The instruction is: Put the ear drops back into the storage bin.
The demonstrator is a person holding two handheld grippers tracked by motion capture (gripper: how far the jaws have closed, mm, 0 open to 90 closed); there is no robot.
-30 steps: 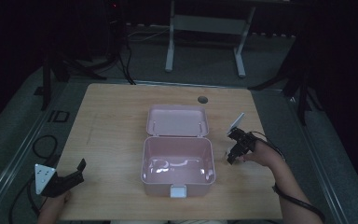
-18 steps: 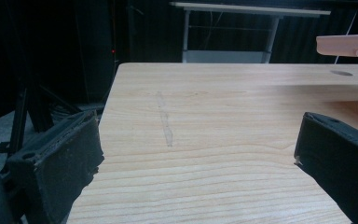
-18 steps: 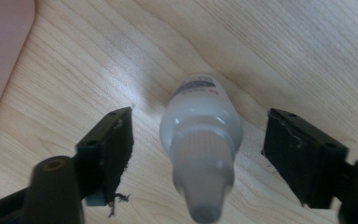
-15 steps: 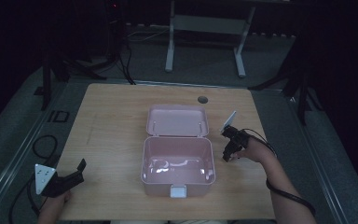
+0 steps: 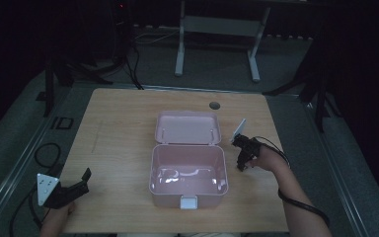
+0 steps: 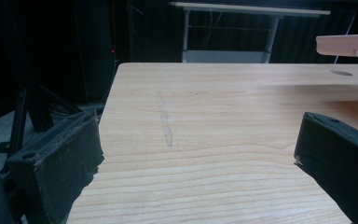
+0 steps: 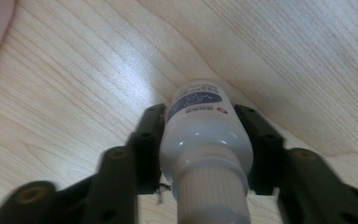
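Between the right gripper (image 7: 204,154)'s black fingers (image 7: 144,144) sits a small white bottle (image 7: 204,140); the jaws have just been closing and now clamp its sides, its base toward the wooden table (image 7: 74,93). Just left of that grip lies the open pink box (image 5: 188,168). Well beyond it, the left gripper (image 6: 196,154) is released over bare wood, holding nothing.

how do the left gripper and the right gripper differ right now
The right gripper has just closed on a white bottle; the left gripper is open, holding nothing. The right one sits beside the pink box, the left at the table's near corner. Both have black jaws.
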